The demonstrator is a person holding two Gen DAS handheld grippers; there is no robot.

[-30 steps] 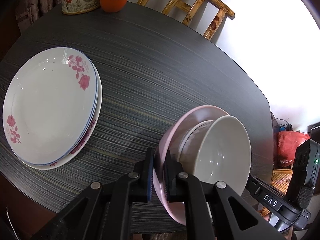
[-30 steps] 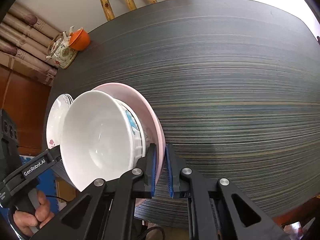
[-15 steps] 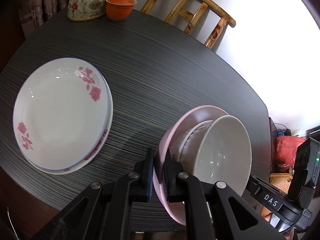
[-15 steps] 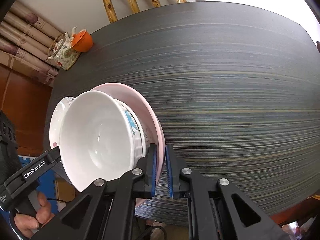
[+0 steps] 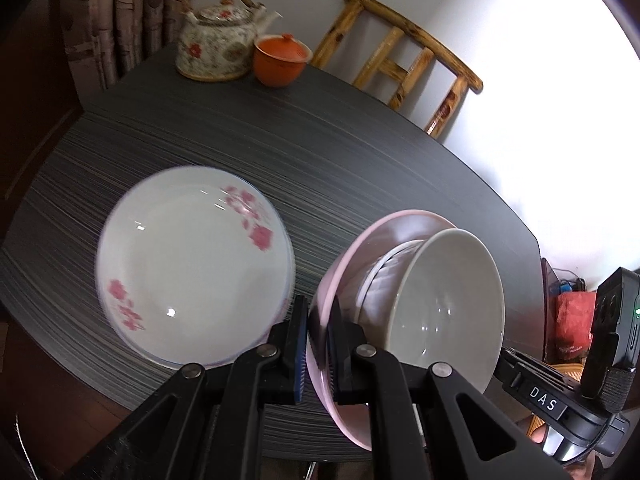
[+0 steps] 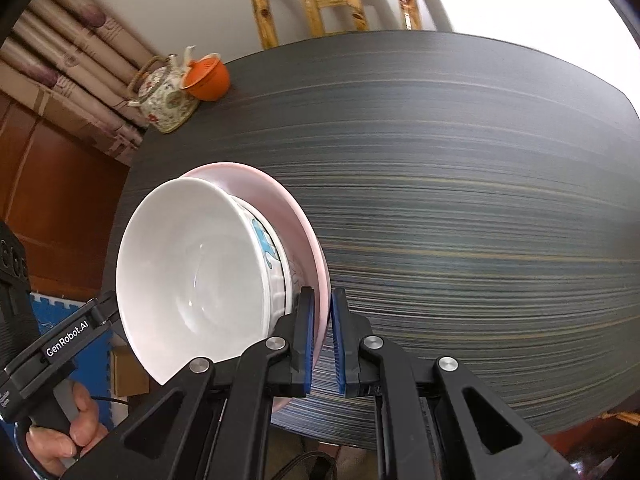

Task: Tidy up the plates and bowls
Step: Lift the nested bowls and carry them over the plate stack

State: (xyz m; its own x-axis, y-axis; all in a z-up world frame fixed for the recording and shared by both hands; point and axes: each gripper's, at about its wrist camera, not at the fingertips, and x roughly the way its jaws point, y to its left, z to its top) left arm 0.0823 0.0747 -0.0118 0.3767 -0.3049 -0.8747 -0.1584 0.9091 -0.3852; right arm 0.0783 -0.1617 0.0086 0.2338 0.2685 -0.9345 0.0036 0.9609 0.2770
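Note:
A pink plate (image 5: 332,280) carries a stack of white bowls (image 5: 440,300). My left gripper (image 5: 318,344) is shut on its rim on one side. My right gripper (image 6: 320,340) is shut on the opposite rim of the pink plate (image 6: 304,224); the bowls (image 6: 192,272) sit to the left of its fingers. The stack hangs in the air near the table's front edge. A stack of white plates with pink flowers (image 5: 188,264) lies on the dark table (image 5: 340,152), just left of the left gripper.
A floral teapot (image 5: 218,46) and an orange lidded cup (image 5: 282,60) stand at the table's far corner. A wooden chair (image 5: 404,68) is behind the table. The teapot (image 6: 166,96) and cup (image 6: 208,76) also show in the right wrist view.
Both grippers have carried the pink plate with the bowls back and up from the table. The flowered plates now appear closer to the left gripper, and more of the far wall shows.

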